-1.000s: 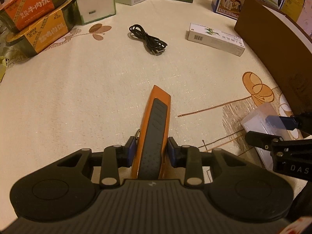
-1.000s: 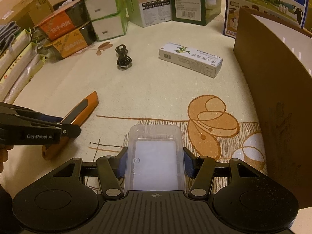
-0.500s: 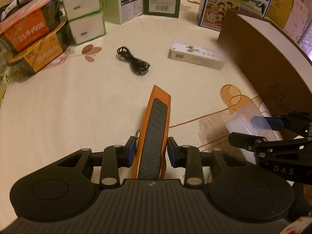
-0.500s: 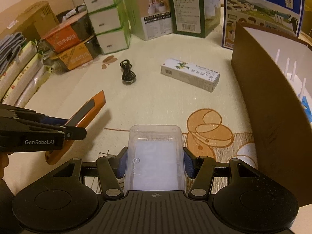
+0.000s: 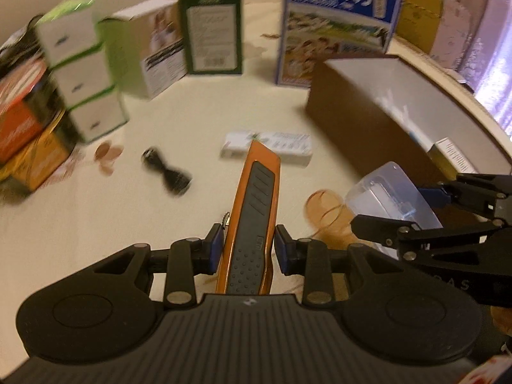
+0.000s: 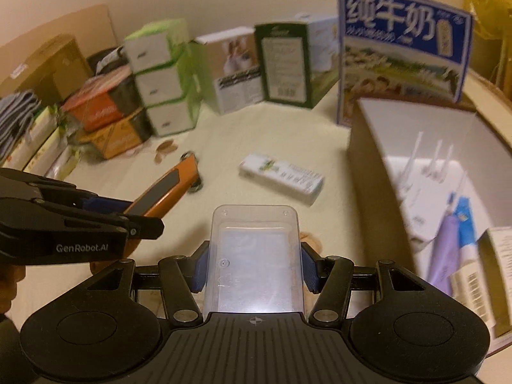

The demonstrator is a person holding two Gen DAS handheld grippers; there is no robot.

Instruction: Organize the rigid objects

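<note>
My left gripper [image 5: 248, 244] is shut on an orange and grey utility knife [image 5: 254, 211] and holds it raised above the table, pointing forward. It also shows in the right wrist view [image 6: 163, 188] at the left. My right gripper [image 6: 254, 264] is shut on a clear plastic box [image 6: 256, 256], held in the air; the box also shows in the left wrist view [image 5: 392, 192] at the right. An open brown cardboard box [image 6: 368, 166] with white inner walls stands at the right and holds a white router, a purple tube and small cartons.
A white and green carton [image 6: 281, 176] and a black coiled cable [image 5: 168, 177] lie on the cream tablecloth. Stacked food boxes [image 6: 105, 121], green-white boxes [image 6: 160, 76] and a blue milk carton [image 6: 403, 51] line the back.
Both grippers rose and tilted up with their objects. The view now looks over the brown box's rim into its inside, and the back row of boxes appears closer.
</note>
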